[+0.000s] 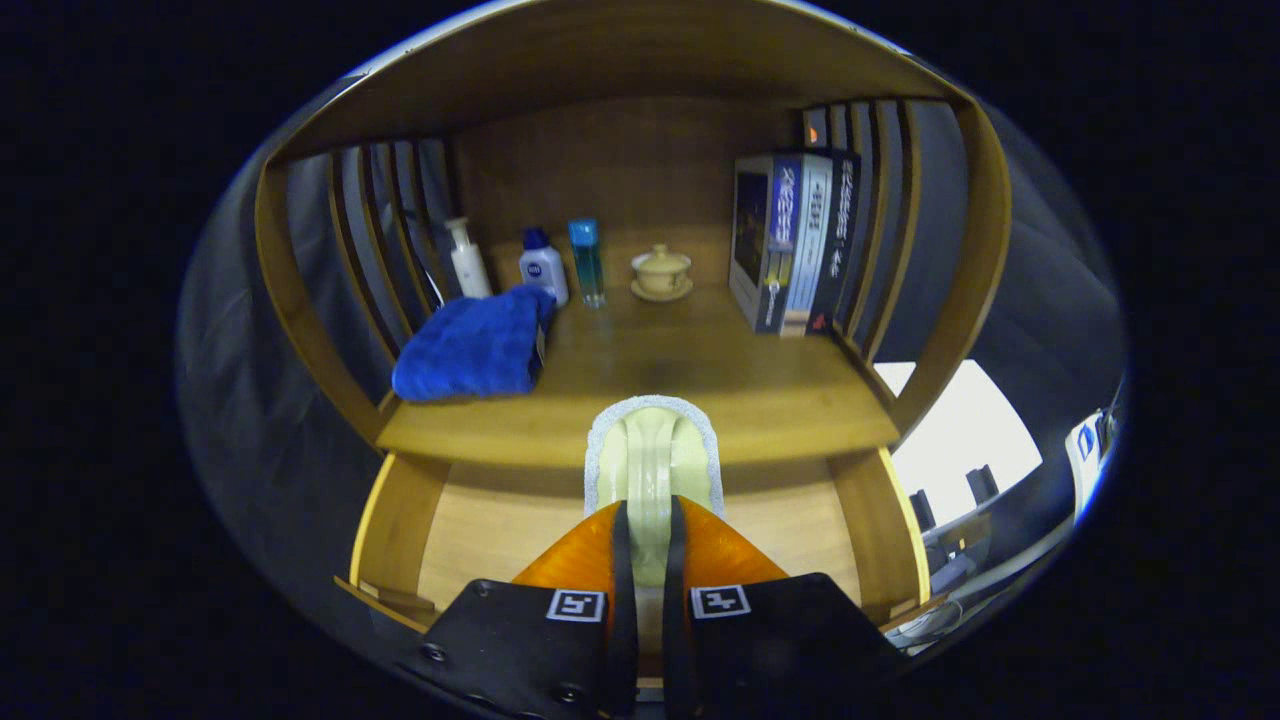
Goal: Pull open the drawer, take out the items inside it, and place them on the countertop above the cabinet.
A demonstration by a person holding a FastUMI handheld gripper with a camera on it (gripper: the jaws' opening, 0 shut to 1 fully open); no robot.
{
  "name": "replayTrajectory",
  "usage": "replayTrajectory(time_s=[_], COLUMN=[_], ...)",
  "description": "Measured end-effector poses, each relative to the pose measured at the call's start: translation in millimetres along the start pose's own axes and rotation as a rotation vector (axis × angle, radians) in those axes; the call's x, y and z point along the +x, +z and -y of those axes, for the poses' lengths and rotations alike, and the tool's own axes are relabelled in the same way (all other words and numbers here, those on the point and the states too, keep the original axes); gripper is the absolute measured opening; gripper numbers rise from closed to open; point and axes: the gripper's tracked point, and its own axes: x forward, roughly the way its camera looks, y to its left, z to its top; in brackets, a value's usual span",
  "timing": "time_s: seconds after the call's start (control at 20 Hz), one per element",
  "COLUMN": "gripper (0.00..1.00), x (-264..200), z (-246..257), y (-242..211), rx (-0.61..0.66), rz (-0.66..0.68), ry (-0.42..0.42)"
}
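Between the fingers of the gripper (648, 510) sits a pale green sponge with a white scouring edge (652, 460), both fingers clamped on it, held above the open drawer (500, 530) at the countertop's (720, 380) front edge; farther back lie a blue towel (470, 348), bottles (543, 265), a lidded teacup (661, 270) and books (790, 240)
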Motion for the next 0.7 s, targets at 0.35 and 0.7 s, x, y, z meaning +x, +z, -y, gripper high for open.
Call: replayTrajectory(time_s=[0.35, 0.7], gripper=[0.18, 0.18], x=[60.3, 130.2], z=[-0.7, 11.4], y=[79.5, 78.4], rx=[-0.043, 0.007], rz=[0.015, -0.141], ry=[-0.031, -0.053])
